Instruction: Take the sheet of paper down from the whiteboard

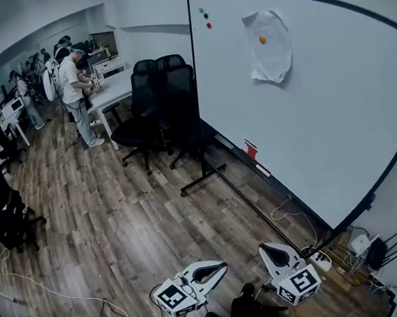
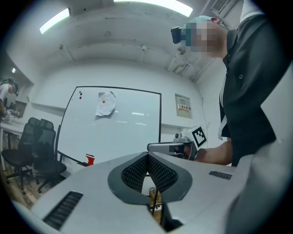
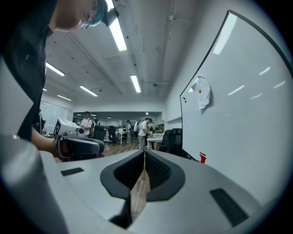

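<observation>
A crumpled white sheet of paper (image 1: 269, 51) hangs near the top of the whiteboard (image 1: 338, 123), pinned by an orange magnet (image 1: 262, 39). The paper (image 2: 105, 104) shows far ahead in the left gripper view, and the paper (image 3: 201, 93) sits up and to the right in the right gripper view. My left gripper (image 1: 221, 265) and right gripper (image 1: 268, 248) are low at the bottom of the head view, well short of the board. Both are shut with nothing between the jaws. The left gripper (image 2: 147, 155) sees the right gripper (image 2: 176, 146) beside it.
Black office chairs (image 1: 156, 102) stand left of the board's stand. A red eraser (image 1: 251, 149) rests on the board's tray. Small magnets (image 1: 205, 17) dot the board's top left corner. Cables and a power strip (image 1: 318, 258) lie on the wooden floor. People (image 1: 72, 80) work at desks far back.
</observation>
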A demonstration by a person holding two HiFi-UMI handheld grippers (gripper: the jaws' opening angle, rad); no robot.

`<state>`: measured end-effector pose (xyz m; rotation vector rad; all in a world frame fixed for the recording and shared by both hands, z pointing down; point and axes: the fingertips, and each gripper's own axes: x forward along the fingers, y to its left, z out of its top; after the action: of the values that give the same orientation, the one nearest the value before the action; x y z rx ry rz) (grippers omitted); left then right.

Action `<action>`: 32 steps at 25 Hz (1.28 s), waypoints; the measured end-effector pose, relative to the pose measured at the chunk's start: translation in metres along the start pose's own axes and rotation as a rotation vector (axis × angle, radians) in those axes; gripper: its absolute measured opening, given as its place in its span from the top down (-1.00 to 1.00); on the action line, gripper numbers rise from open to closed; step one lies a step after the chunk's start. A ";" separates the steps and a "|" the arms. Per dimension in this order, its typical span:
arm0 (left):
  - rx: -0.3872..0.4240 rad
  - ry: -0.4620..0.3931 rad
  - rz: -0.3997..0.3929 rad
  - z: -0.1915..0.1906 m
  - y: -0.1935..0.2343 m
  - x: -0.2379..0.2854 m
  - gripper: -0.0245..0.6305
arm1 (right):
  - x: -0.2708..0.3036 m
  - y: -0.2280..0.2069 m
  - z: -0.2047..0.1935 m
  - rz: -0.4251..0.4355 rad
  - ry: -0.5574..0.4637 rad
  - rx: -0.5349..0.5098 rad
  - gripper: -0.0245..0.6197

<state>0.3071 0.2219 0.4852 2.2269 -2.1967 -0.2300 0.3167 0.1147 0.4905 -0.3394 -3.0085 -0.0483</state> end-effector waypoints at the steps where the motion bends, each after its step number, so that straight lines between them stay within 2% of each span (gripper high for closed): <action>1: -0.006 0.007 0.002 -0.001 0.002 0.001 0.89 | 0.003 -0.001 0.001 0.004 0.001 0.001 0.86; 7: -0.008 0.016 0.044 0.006 0.028 0.009 0.89 | 0.032 -0.013 0.004 0.054 0.007 0.017 0.86; 12: -0.010 0.033 0.075 0.005 0.055 0.021 0.89 | 0.051 -0.040 0.008 0.068 -0.004 0.041 0.86; 14: -0.014 0.039 0.078 0.006 0.064 0.033 0.89 | 0.059 -0.053 0.011 0.080 -0.015 0.036 0.86; 21: 0.058 0.037 0.040 0.021 0.100 0.092 0.89 | 0.081 -0.102 0.033 0.147 -0.092 0.030 0.86; 25: 0.038 0.036 0.068 0.035 0.118 0.125 0.89 | 0.096 -0.137 0.045 0.171 -0.098 0.005 0.86; 29: 0.090 0.033 0.095 0.037 0.139 0.149 0.89 | 0.109 -0.171 0.056 0.182 -0.111 -0.014 0.86; 32: 0.086 0.019 0.127 0.037 0.151 0.160 0.89 | 0.116 -0.188 0.054 0.201 -0.111 -0.010 0.86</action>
<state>0.1547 0.0639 0.4489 2.1088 -2.3709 -0.1152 0.1562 -0.0401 0.4464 -0.6639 -3.0653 -0.0282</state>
